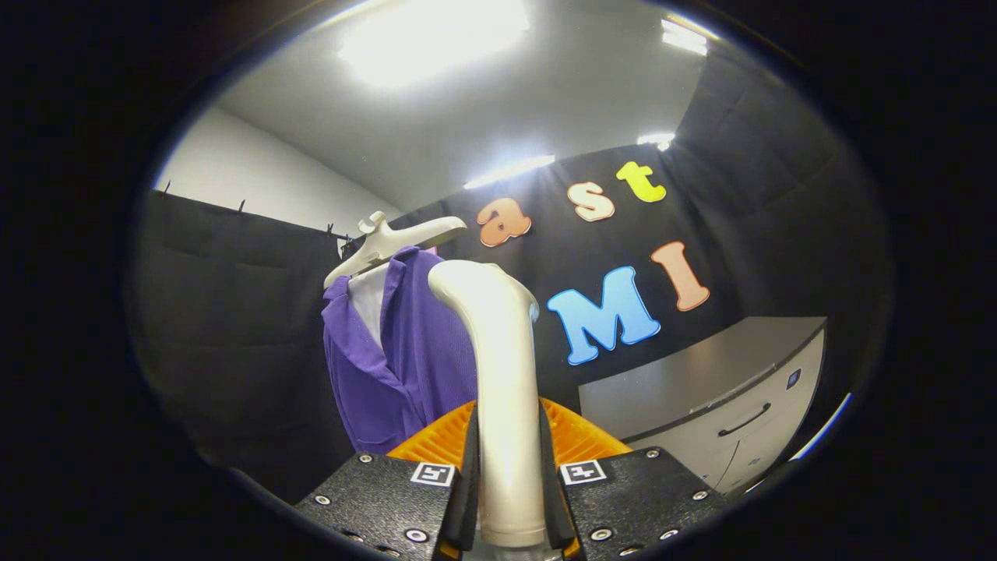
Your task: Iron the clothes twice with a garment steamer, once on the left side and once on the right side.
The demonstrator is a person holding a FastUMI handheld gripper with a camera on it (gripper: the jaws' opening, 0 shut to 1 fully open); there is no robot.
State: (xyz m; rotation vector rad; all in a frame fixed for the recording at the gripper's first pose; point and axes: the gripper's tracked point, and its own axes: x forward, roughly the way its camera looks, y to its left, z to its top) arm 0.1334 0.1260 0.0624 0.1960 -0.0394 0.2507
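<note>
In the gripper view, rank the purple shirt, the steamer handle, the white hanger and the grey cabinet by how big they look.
1. Grey cabinet and purple shirt: alike, unranked.
2. Steamer handle, clamped by the hand-held gripper; nearness inflates it.
3. White hanger, smallest.

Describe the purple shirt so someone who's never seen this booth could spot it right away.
Start at the black cloth wall. In front of it a white hanger holds the purple shirt, just beyond and left of the white steamer that the fingers are shut on. It is the one purple garment here; the grey cabinet stands off to the right.
</note>
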